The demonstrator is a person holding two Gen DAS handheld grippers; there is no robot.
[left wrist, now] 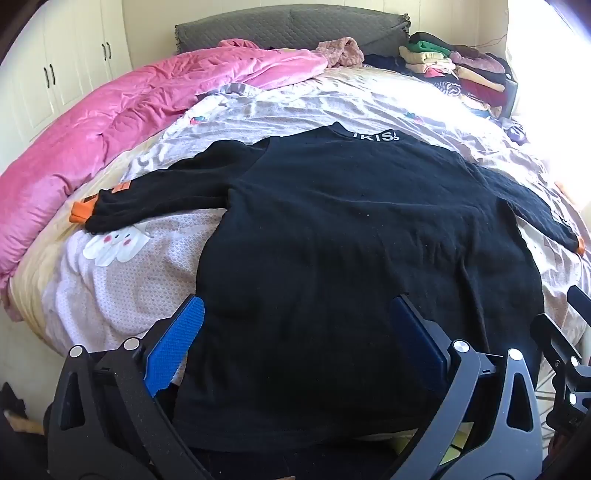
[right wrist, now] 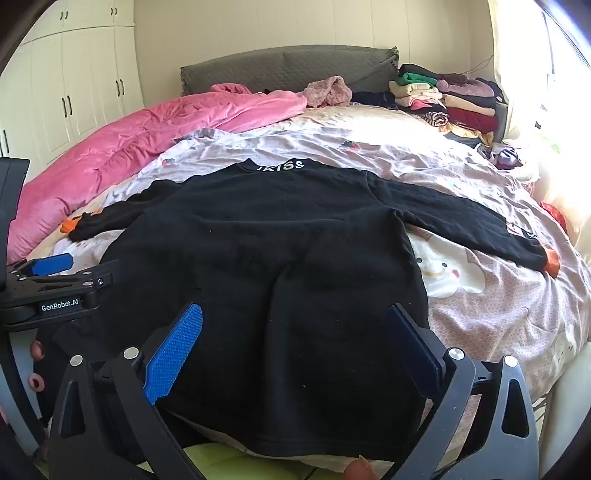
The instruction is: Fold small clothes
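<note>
A black long-sleeved sweater (left wrist: 332,229) (right wrist: 266,251) with orange cuffs and white letters at the collar lies spread flat on the bed, sleeves out to both sides, hem toward me. My left gripper (left wrist: 299,310) hovers open over the sweater's lower left part, with its blue pads (left wrist: 177,343) wide apart and nothing between them. My right gripper (right wrist: 295,317) is open too, above the lower middle of the sweater near the hem. The left gripper (right wrist: 55,273) also shows at the left edge of the right wrist view.
A pink quilt (left wrist: 110,122) is bunched along the bed's left side. A pile of folded clothes (left wrist: 461,70) sits at the far right by the grey headboard (left wrist: 288,26). White wardrobes (right wrist: 74,74) stand to the left. The patterned bedsheet (right wrist: 480,302) is bare right of the sweater.
</note>
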